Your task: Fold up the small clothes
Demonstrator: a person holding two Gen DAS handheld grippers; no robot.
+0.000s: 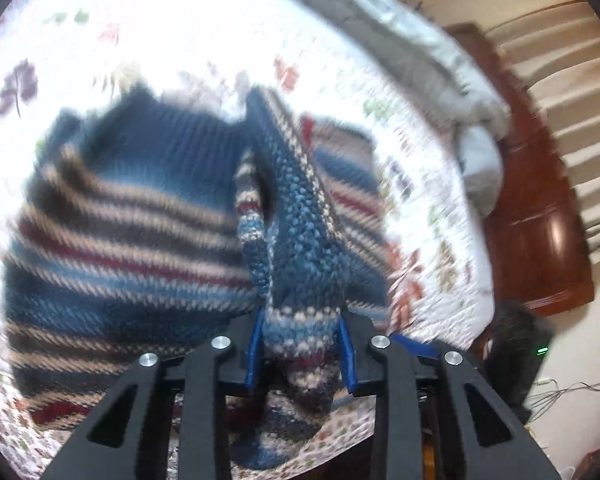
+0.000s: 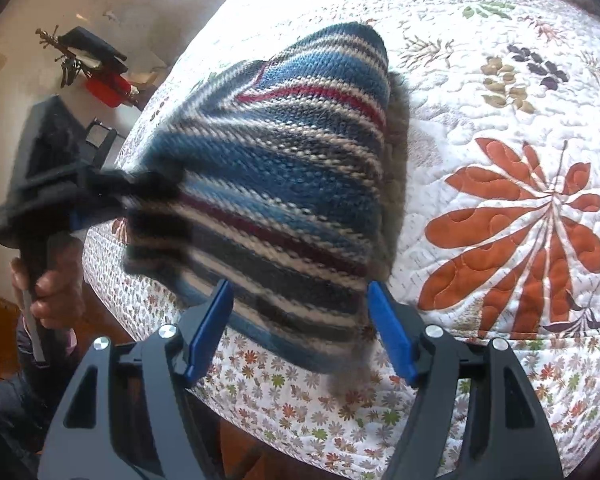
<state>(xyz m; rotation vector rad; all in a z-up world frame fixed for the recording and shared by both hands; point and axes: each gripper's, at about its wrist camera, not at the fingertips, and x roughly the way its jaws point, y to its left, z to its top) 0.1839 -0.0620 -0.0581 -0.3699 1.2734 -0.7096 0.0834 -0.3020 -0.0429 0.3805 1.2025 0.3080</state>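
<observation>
Left wrist view: left gripper [image 1: 300, 354] clamped on bunched edge of blue, cream and red striped knit sweater [image 1: 132, 216], lifted off floral quilted bedspread [image 1: 432, 184]. Right gripper [image 2: 300, 332] jaws apart astride hem, apparently not pinching. Fold barely begun; rest pending.

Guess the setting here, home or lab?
Most likely a home bedroom. The striped knit garment lies on a bed covered by a floral quilt, with a grey duvet bunched along the far edge and a wooden footboard or headboard beyond it.
</observation>
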